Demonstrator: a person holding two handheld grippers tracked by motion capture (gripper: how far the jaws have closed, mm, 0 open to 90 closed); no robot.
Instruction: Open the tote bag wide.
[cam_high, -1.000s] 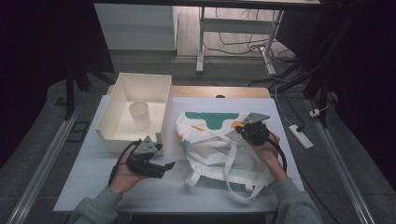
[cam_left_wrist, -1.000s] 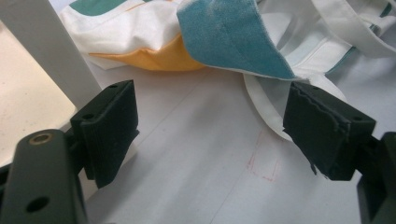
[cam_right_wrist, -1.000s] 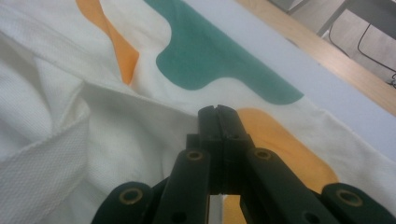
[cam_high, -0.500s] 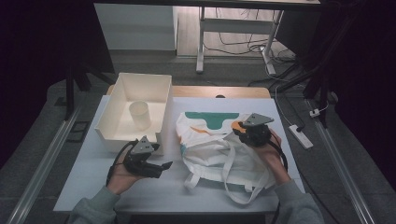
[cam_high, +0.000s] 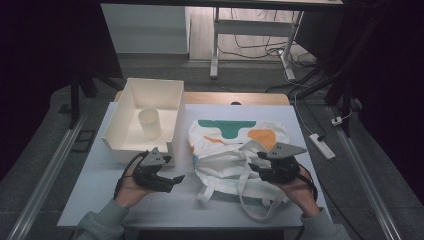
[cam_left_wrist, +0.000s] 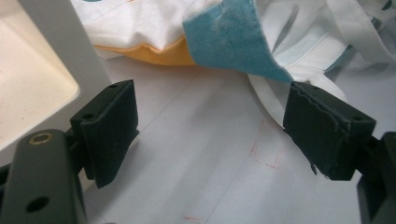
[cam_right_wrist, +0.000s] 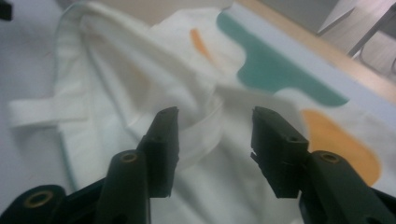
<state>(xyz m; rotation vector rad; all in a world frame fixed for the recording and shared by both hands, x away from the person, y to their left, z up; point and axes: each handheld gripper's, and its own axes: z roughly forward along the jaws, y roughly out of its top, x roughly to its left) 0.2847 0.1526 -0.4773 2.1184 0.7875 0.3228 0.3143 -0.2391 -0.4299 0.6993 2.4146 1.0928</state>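
A white tote bag with teal and orange shapes lies crumpled on the table's right half, its long straps trailing toward the near edge. My right gripper hovers over the bag's right side. In the right gripper view its jaws have just been opening and stand apart above a fold of the bag, their pads not pressing on it. My left gripper rests by the bag's left edge. It is open over bare table, with the bag's teal patch just beyond.
A white bin stands at the table's back left with a pale cup inside; its wall is close to my left jaw. A power strip lies on the floor to the right. A wooden strip borders the far edge.
My right gripper has drawn back toward the near edge and its jaws have opened, letting go of the bag's cloth. The left gripper has stayed put.
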